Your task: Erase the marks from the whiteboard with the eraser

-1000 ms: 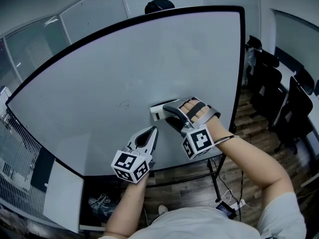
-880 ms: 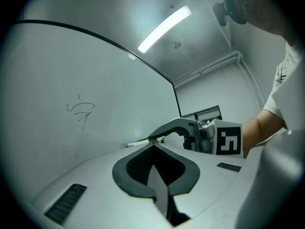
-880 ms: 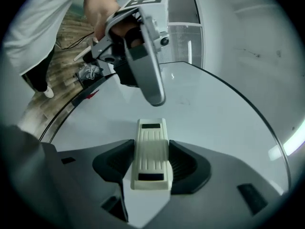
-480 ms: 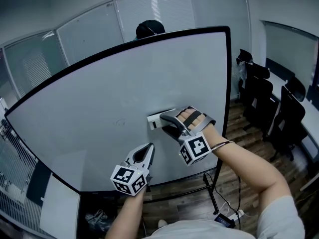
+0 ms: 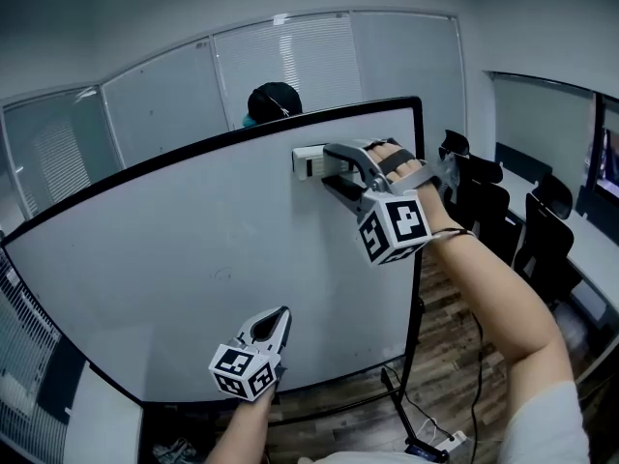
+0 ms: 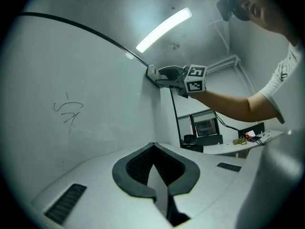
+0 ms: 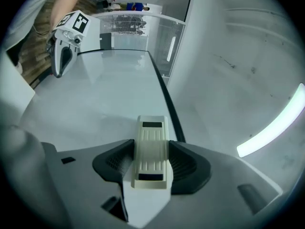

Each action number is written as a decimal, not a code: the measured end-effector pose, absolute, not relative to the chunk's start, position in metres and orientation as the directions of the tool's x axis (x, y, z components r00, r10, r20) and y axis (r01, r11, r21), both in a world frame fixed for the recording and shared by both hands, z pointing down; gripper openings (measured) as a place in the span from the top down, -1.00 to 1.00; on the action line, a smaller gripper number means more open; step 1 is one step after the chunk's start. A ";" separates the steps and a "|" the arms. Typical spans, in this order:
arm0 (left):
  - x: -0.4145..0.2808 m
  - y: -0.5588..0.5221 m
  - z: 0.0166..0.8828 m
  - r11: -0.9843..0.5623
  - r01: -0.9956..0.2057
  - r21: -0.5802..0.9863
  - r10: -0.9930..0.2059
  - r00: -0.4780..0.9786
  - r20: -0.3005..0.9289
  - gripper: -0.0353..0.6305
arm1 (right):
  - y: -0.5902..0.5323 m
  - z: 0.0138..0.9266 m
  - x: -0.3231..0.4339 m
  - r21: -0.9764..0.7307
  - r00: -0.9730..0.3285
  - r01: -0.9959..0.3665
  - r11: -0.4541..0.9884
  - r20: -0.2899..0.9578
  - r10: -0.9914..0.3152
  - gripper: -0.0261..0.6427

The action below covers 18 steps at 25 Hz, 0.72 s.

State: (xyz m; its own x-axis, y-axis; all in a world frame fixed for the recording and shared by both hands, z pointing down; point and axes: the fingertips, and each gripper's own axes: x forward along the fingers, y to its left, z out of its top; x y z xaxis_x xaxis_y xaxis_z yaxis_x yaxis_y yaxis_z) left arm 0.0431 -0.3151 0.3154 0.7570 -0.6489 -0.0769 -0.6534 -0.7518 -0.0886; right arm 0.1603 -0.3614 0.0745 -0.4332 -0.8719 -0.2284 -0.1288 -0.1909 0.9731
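A: White eraser (image 7: 152, 149) clamped tight in the right tongs (image 5: 327, 166), flat against the whiteboard (image 5: 193, 249) near its top edge!
B: And the left tongs (image 6: 153, 147) are closed, empty, down low.

The bare right arm (image 5: 488, 278) reaches up and forward, almost straight. Its grey two-jaw right gripper (image 5: 327, 168) is held high, with the jaws clamped on both sides of a white plastic eraser (image 7: 152, 149). The left forearm (image 5: 242, 431) sits low. The grey two-jaw left gripper (image 5: 280, 317) points upward, its jaws pressed together with nothing between them.
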 end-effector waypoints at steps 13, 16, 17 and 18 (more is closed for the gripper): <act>0.062 -0.309 0.310 -0.774 -0.624 -0.108 -0.619 0.781 -0.078 0.88 | -0.358 0.155 0.158 0.985 -0.421 -0.127 -0.118 -0.161 -0.893 0.23; 0.068 -0.307 0.304 -0.780 -0.615 -0.115 -0.610 0.788 -0.083 0.88 | -0.358 0.204 0.153 0.991 -0.430 -0.124 -0.043 -0.092 -0.898 0.23; 0.070 -0.306 0.303 -0.783 -0.612 -0.115 -0.606 0.791 -0.083 0.88 | -0.358 0.222 0.151 0.992 -0.434 -0.124 -0.013 -0.066 -0.899 0.23; 0.073 -0.306 0.302 -0.786 -0.608 -0.115 -0.603 0.794 -0.081 0.88 | -0.358 0.241 0.150 0.993 -0.436 -0.120 0.014 -0.040 -0.899 0.23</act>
